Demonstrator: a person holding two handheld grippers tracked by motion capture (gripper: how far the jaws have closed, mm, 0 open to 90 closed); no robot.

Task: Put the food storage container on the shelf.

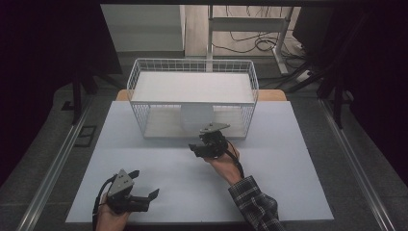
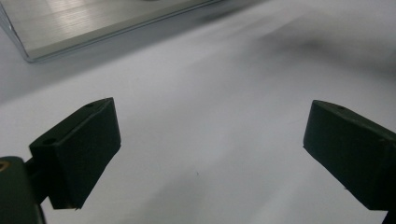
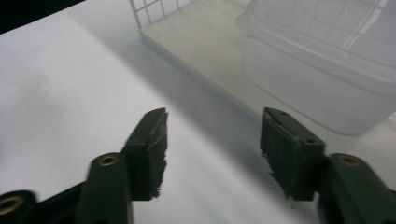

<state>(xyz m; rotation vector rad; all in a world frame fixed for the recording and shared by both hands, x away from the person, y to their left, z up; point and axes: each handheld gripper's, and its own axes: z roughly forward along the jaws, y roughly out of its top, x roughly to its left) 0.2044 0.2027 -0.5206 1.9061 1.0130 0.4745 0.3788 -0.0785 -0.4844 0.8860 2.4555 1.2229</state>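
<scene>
My right tool (image 3: 212, 151) has its 2 frayed black pads spread, nothing between them, just before the tub (image 3: 322, 60) (translucent, round-cornered plastic) on the lower shelf of the white wire rack (image 1: 137, 77). My left tool (image 2: 210, 154) gapes over the matte bench (image 1: 159, 163).

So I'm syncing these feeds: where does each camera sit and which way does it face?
High view: above the person's side, facing forward and down on the table; forearms, left gripper, right gripper.
Left gripper view: on the left gripper, over bare table.
Right gripper view: on the right gripper, toward the container.
Shared: wire basket, container.
</scene>
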